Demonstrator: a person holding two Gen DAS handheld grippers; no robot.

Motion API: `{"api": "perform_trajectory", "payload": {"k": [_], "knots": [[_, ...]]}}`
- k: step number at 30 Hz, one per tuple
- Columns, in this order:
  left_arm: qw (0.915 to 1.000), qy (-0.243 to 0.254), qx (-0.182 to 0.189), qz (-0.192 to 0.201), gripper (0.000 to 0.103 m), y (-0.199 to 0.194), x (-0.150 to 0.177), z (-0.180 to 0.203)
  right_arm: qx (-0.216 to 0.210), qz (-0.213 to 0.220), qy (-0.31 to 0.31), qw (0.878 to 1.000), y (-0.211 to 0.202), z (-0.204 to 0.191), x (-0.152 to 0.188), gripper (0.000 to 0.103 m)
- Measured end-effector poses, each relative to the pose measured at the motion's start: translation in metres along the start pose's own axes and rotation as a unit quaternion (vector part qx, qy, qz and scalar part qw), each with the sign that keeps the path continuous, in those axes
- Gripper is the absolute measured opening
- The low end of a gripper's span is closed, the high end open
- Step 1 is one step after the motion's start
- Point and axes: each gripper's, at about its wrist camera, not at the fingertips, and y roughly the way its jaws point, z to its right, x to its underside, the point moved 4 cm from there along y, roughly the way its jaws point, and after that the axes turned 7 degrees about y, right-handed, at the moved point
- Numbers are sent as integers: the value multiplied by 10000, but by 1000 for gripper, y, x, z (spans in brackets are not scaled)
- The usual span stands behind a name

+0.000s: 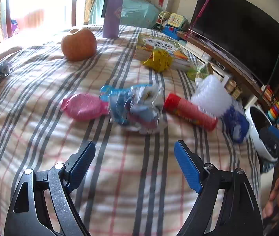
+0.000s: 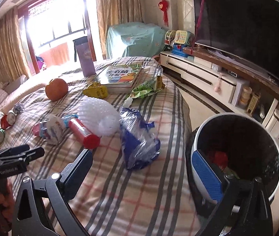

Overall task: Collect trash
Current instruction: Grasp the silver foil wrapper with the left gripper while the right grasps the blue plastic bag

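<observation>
left hand-held gripper (image 1: 134,164): I see it spread wide over the bed (image 1: 41,133), nothing between the pads, above bare striped cover.
right hand-held gripper (image 2: 144,162): I read it as spread too, empty; one finger sits over the bed edge, the other in front of the trash bin (image 2: 277,157).
trash bin: white rim, dark inside, on the floor just beside the bed; red and green scraps lie in it.
nearest trash: crumpled blue-and-silver wrapper (image 1: 137,106) just ahead of my left gripper, touching a pink wrapper (image 1: 84,106) on its left.
red tube (image 1: 190,111): lying on its side, just right of the blue-and-silver wrapper.
blue plastic bag (image 2: 139,145): crumpled near the bed edge, closest item to the bin.
bubble wrap (image 2: 100,116): white wad behind the red tube.
mid bed: yellow wrapper (image 1: 159,60) against the book (image 1: 159,45); green wrapper (image 2: 147,89) beside the book.
not trash: orange fruit (image 1: 78,44), purple flask (image 1: 112,13) upright at the far end.
far: TV (image 2: 241,31) on its stand.
</observation>
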Motion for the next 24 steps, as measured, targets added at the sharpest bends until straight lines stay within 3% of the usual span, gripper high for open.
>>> {"api": "perform_trajectory", "payload": {"k": [10, 11, 13, 15, 17, 24], "knots": [[9996, 137, -267, -2, 84, 27, -22, 6, -139, -293, 96, 9994, 30, 7, 0, 90], [9996, 134, -254, -13, 82, 30, -22, 6, -137, -309, 108, 9994, 32, 8, 0, 87], [9997, 139, -192, -46, 65, 33, -20, 7, -187, -368, 170, 9990, 36, 10, 1, 78], [9998, 158, -131, -37, 53, 34, -19, 7, -255, -455, 214, 9984, 40, 10, 3, 48], [9999, 170, -23, 23, 43, 30, -18, 6, -397, -510, 273, 9975, 40, 10, 6, 38], [9996, 200, 208, 63, 23, 6, -6, 12, -576, -395, 258, 9972, 17, 2, 17, 32]]}}
